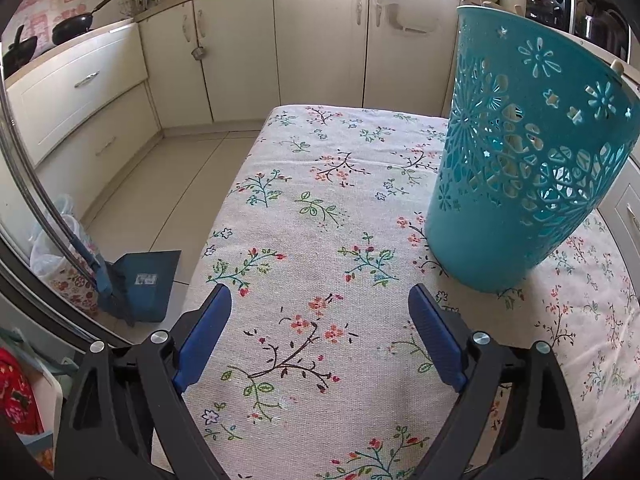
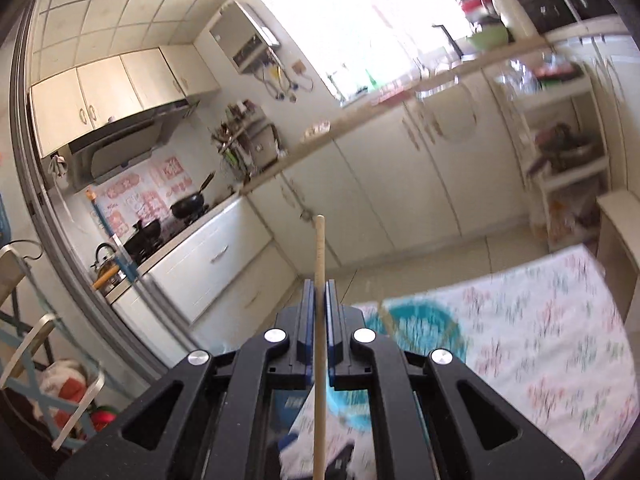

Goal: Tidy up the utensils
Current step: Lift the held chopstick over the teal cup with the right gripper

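The left gripper [image 1: 320, 312] pointed steeply down at the table [image 1: 304, 208], its blue pads [image 1: 204, 336] spread wide with nothing between them, only flowered cloth showing in the gap. Its black arms framed the bottom of the left wrist view, level with each other, with no marked roll. The basket [image 1: 520, 184], teal with cut-out flower patterns, stood upright on the cloth ahead and to the right of that gripper, near its right finger but apart from it. Pale shapes showed through the basket's holes; what they were could not be told.

The right gripper [image 2: 319, 292] was clamped on a stick [image 2: 320, 248], a thin, pale wooden one that ran straight between the closed pads, its tip standing out ahead of them and its other end passing back under the gripper body to the bottom edge. This gripper pointed only slightly below level, out over the floor toward the cabinets [image 2: 400, 184], and the kitchen appeared tilted in its view. Below and to its right the table and the basket [image 2: 416, 320] were smeared with motion blur, the basket's rim seen from above.
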A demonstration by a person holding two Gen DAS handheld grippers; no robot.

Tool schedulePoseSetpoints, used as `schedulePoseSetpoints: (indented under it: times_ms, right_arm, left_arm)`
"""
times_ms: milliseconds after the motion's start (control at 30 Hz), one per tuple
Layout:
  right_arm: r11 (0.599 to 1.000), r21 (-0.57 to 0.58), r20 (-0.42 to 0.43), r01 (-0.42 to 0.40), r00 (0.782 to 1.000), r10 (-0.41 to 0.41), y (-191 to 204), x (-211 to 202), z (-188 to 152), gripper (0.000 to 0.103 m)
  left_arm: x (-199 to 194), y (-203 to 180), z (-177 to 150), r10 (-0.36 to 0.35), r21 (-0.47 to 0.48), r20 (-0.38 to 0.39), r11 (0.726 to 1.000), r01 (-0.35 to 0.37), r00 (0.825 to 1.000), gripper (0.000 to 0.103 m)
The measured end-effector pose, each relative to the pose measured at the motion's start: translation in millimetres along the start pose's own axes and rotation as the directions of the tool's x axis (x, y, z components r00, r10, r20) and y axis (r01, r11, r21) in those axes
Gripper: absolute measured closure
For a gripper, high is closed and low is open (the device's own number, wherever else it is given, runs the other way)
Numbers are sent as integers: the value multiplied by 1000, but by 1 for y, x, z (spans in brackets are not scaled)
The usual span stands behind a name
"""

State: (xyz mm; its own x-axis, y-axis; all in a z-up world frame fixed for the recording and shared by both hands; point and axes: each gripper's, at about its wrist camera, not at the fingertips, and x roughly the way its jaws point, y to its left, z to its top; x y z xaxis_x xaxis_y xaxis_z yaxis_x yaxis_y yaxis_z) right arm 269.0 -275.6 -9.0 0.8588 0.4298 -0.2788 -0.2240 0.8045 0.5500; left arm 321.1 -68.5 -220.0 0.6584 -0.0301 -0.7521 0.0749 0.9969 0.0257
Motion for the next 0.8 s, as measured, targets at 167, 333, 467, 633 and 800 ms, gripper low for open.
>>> schedulePoseSetpoints:
  times_ms: [167, 333, 467, 633, 800]
  right_arm:
    - [995, -36, 75, 97, 993, -95, -4, 26, 9, 97]
    - [975, -80, 123, 205, 973, -195, -14, 50, 0, 97]
    - [961, -95, 129, 260, 960, -247, -23, 64, -11, 97]
    - [948, -159, 138, 277, 957, -257, -18, 61, -16, 97]
    - [935, -214, 89, 284, 958, -271, -20, 63, -33, 97]
  left_arm:
    - [1, -1, 0, -2, 2, -4, 1000, 2, 1000, 17]
    - [2, 0, 0, -8, -2, -4, 1000, 8, 1000, 17]
    - [2, 0, 0, -13, -3, -4, 1000, 13, 1000, 17]
    - [3, 0, 1, -13, -7, -6, 1000, 13, 1000, 17]
    - [4, 0, 0, -9, -5, -10, 1000, 9, 1000, 16]
